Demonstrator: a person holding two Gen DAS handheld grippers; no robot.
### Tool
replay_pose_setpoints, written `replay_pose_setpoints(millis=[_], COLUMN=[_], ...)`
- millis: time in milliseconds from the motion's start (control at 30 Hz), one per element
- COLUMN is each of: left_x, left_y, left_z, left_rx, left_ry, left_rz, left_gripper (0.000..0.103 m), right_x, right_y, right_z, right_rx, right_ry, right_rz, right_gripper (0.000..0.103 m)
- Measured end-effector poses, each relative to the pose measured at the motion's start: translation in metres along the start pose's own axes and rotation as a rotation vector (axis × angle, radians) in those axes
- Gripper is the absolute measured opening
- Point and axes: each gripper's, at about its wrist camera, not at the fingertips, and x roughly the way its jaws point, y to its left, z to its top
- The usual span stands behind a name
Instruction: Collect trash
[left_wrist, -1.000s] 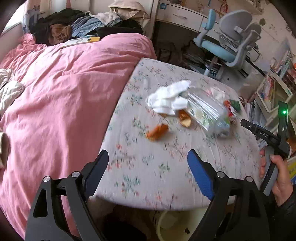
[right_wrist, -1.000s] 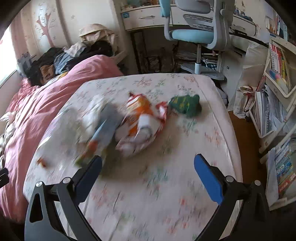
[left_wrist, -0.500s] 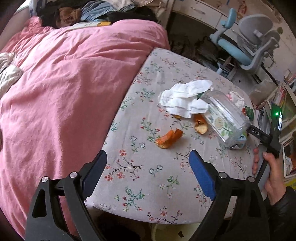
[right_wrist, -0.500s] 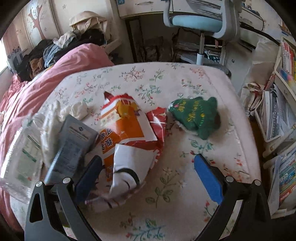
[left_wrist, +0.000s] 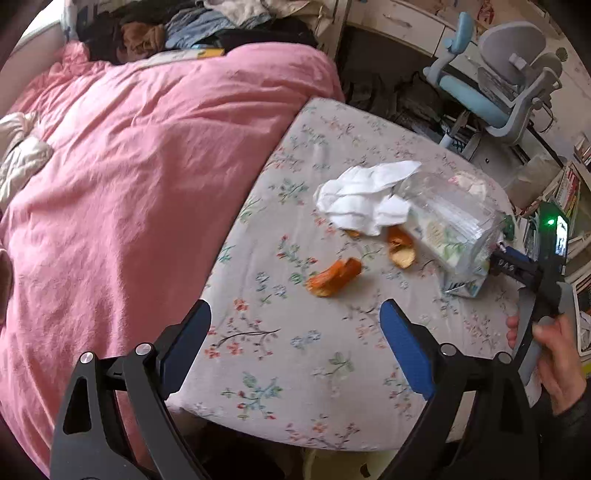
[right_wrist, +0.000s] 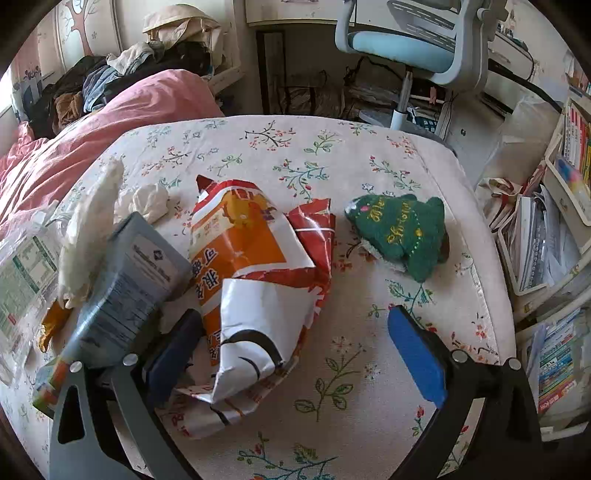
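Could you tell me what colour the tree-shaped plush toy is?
Dark green plush toy with yellow lettering; right wrist view.

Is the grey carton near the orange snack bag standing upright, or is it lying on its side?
Lying down. The grey carton rests lengthwise on the floral sheet, its printed side facing up, beside the orange snack bag.

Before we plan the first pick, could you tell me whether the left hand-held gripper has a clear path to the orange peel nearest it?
Probably yes: the left hand-held gripper, its jaws opening and empty, faces the orange peel across bare sheet.
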Motion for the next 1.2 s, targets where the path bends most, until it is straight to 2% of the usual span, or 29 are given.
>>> replay_pose_setpoints(millis=[133, 267, 333, 367, 500, 533, 600, 633, 700, 800, 933, 1000, 1033, 1067, 1100, 1167, 1200], left_x=[-0.017, -0.043, -0.057, -0.067, -0.094, -0.099, -0.111, -0.117, -0.125, -0.135, -0.130, -0.127, -0.125, -0.122, -0.121, -0.124, -0.124], left_y=[-0.016, -0.044, -0.057, -0.068, -0.108, -0.117, -0.124, -0.125, -0.117, -0.105, -0.092, -0.096, -0.106, -0.110, -0.111, -0.111, -0.114], left_z=[-0.002, -0.017, -0.029, -0.039, -0.080, -0.084, -0.085, -0.087, -0.088, -0.093, -0.086, -0.082, -0.080, -0.077, -0.076, -0.076, -0.076], left_rx=[-0.042, -0.109, -0.126, -0.127, -0.067, -0.024, 0.014, 0.009, -0.065, -0.136, -0.172, -0.159, -0.138, -0.112, -0.092, -0.096, -0.097], left_ry=[-0.044, -0.101, -0.147, -0.182, -0.263, -0.276, -0.338, -0.368, -0.366, -0.432, -0.406, -0.402, -0.405, -0.390, -0.386, -0.418, -0.421], left_rz=[-0.008, 0.035, 0.078, 0.124, 0.245, 0.230, 0.279, 0.296, 0.277, 0.322, 0.376, 0.528, 0.723, 0.844, 0.848, 0.762, 0.770], left_gripper=[0.092, 0.096, 0.096, 0.096, 0.096, 0.096, 0.096, 0.096, 0.096, 0.096, 0.096, 0.096, 0.096, 0.096, 0.096, 0.096, 0.096], right_x=[0.000, 0.000, 0.001, 0.000, 0.000, 0.001, 0.001, 0.000, 0.001, 0.001, 0.000, 0.001, 0.000, 0.000, 0.001, 0.001, 0.001], right_y=[-0.002, -0.004, -0.001, -0.002, -0.002, -0.001, -0.001, -0.003, -0.001, -0.002, -0.002, -0.001, -0.002, -0.002, -0.001, -0.002, -0.001], right_z=[0.001, 0.001, 0.001, 0.001, 0.001, 0.001, 0.001, 0.001, 0.001, 0.001, 0.001, 0.001, 0.001, 0.001, 0.001, 0.001, 0.001], right_rx=[0.001, 0.001, 0.001, 0.001, 0.001, 0.001, 0.001, 0.001, 0.001, 0.001, 0.001, 0.002, 0.002, 0.002, 0.002, 0.002, 0.002], right_ry=[0.000, 0.000, 0.000, 0.000, 0.000, -0.001, -0.001, 0.000, -0.001, -0.001, -0.001, -0.001, -0.001, -0.001, -0.001, -0.001, -0.001], right_rz=[0.000, 0.001, 0.000, 0.001, 0.000, 0.000, 0.000, 0.000, 0.000, 0.000, 0.000, 0.000, 0.000, -0.001, -0.001, -0.001, -0.001], right_gripper=[0.096, 0.096, 0.096, 0.096, 0.096, 0.096, 0.096, 0.096, 0.096, 0.096, 0.096, 0.096, 0.096, 0.096, 0.096, 0.096, 0.096])
